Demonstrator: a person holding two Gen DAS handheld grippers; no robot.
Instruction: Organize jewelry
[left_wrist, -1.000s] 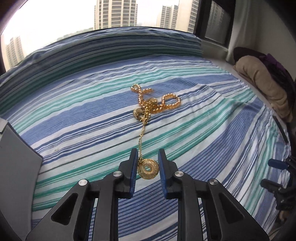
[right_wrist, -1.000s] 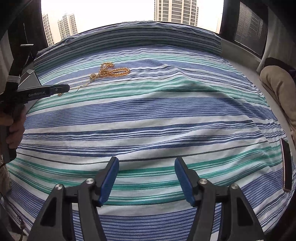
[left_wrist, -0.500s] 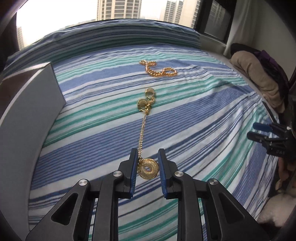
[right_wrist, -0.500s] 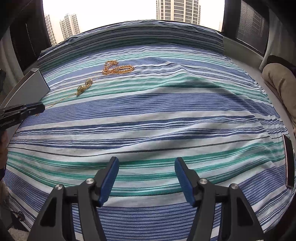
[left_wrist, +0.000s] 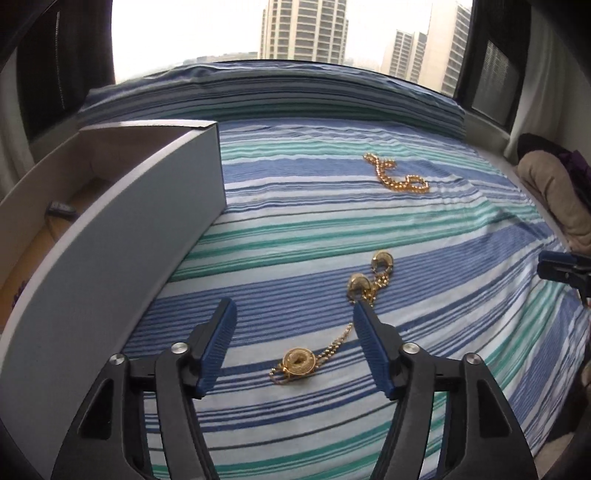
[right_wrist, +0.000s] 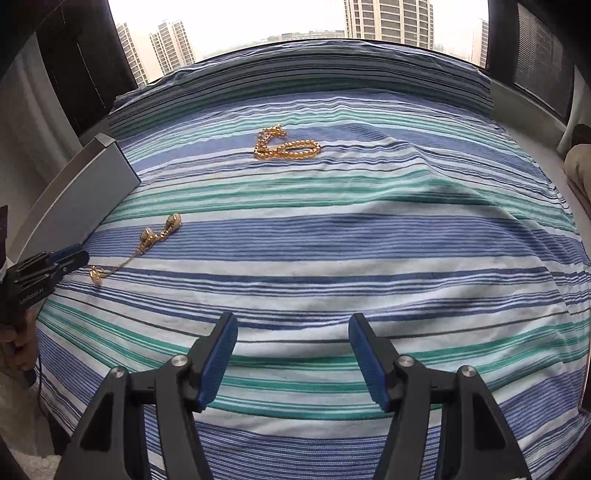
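- Gold thin-chain necklace with a round coin pendant (left_wrist: 298, 362) lay on the blue, teal and white striped bed sheet (left_wrist: 332, 229), low in the left wrist frame.
- The left gripper (left_wrist: 293, 325) had just been opening; its jaws stood apart, the pendant lying untouched between them.
- The right gripper (right_wrist: 291, 332) hung with jaws apart, empty.
- A gold beaded chain (left_wrist: 397, 175) lay in the upper right.
- A white cardboard box (left_wrist: 122, 236) sat at the left.

soft window daylight, blown-out sky, fisheye-bent edges

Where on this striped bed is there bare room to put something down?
Free: the wide stretch of bedspread before the right tool, right of both chains. Crowded: beside the grey box, where the pendant chain lies; the beaded chain lies further back.
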